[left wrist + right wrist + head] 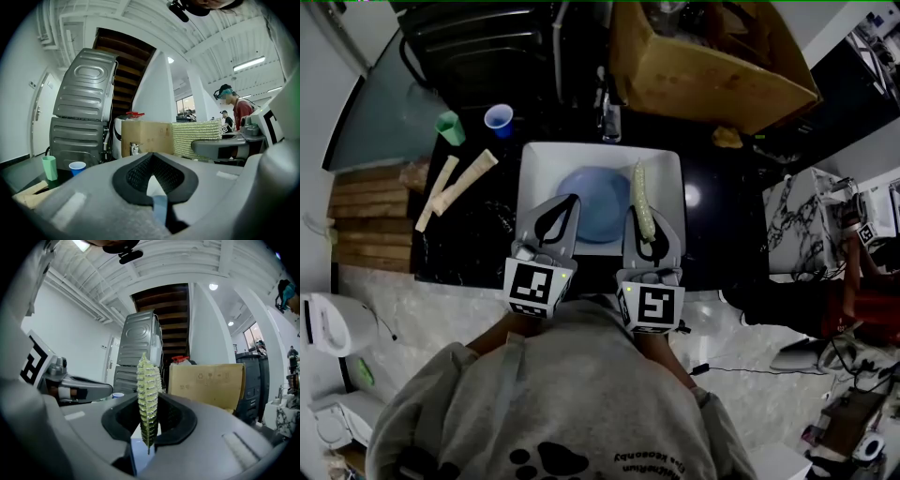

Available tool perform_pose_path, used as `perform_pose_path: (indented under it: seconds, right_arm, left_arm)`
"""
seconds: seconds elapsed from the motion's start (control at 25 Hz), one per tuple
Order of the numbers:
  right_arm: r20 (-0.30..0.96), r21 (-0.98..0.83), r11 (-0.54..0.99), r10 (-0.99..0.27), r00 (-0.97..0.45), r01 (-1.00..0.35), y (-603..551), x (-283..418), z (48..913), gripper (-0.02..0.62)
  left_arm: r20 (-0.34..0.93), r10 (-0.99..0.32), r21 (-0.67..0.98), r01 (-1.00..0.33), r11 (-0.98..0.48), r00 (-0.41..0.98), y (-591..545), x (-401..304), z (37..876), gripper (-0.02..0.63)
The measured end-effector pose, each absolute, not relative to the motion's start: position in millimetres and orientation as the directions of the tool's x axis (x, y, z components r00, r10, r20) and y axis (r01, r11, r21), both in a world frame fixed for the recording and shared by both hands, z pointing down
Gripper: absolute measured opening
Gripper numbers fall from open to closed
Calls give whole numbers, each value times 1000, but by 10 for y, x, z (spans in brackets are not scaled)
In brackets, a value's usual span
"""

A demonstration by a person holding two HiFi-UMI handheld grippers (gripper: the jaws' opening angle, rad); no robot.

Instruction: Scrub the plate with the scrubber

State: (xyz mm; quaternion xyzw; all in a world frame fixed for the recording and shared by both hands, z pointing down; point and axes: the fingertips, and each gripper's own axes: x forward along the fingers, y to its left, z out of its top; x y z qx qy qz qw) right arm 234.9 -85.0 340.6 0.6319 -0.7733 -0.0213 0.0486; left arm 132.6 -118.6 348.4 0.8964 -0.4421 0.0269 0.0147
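Stands at a black bench (727, 220) with a white sink (536, 161) let into it, and in the bottom of that sink the blue plate (595, 202). Holds the left claw (568, 204) level over the plate's left edge with its pads pressed together; through the slit behind them, in the left gripper view, shows only a sliver of blue plate and white sink. Cannot tell whether touching the plate or just above it. Holds the right claw (638, 219) alongside, level too, pinching the scrubber (643, 192), a yellow-green pad gripped upright and edge-on at its near end. Sticks out well past the claw tips, over the right part of the sink and just beside the plate's right rim; no telling from any view whether in contact with the plate. Farther back on the bench, left of the tap (609, 117): a green cup (449, 127) and a blue cup (498, 119) near each other, with two pale sticks (455, 187) lying aslant in front of them. Behind the sink to the right, a cardboard box (703, 66).
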Motion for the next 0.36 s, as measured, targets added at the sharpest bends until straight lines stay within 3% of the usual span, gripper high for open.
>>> perform_pose_path:
  seconds: [0.36]
  right_arm:
    - [47,107,273,-962,-270,-956,-842,2275,3436,67]
  left_arm:
    - [61,-800,-11,-801,-599,597,-1137,1413,3484,5]
